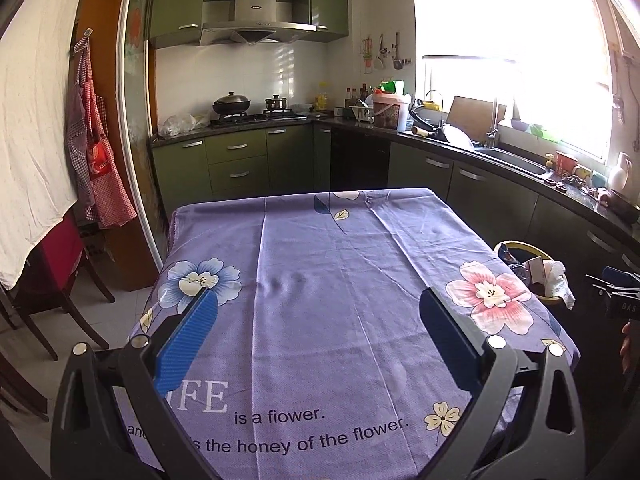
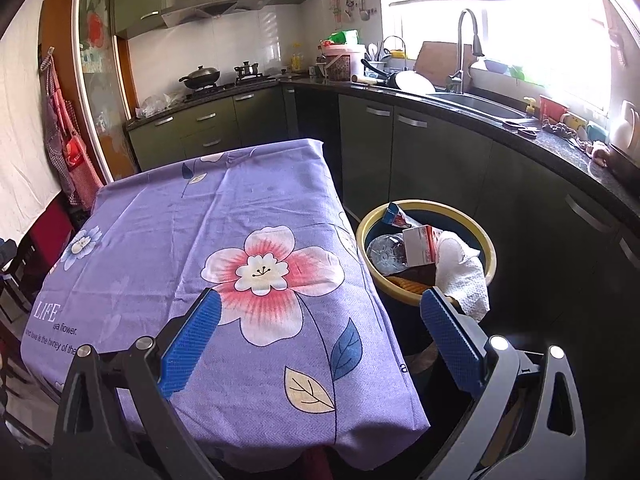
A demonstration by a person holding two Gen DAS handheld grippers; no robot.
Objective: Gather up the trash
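Note:
A yellow-rimmed trash bin (image 2: 490, 248) stands on the floor right of the table. Inside it lie a crushed clear bottle (image 2: 384, 254), a red-and-white carton (image 2: 420, 246), a blue wrapper (image 2: 394, 214) and a white paper towel (image 2: 464, 272) draped over the rim. The same bin (image 1: 520, 246) shows at the right of the left wrist view. My left gripper (image 1: 318, 312) hovers open over the purple flowered tablecloth (image 1: 320, 280), nothing between its blue pads. My right gripper (image 2: 320, 316) is open too, above the table's near right corner beside the bin, holding nothing.
Dark green kitchen cabinets (image 2: 400, 148) and a black counter with a sink (image 2: 476, 104) curve behind and to the right of the bin. A stove with pots (image 1: 248, 110) is at the back. Chairs (image 1: 52, 280) and hanging aprons (image 1: 96, 152) stand left of the table.

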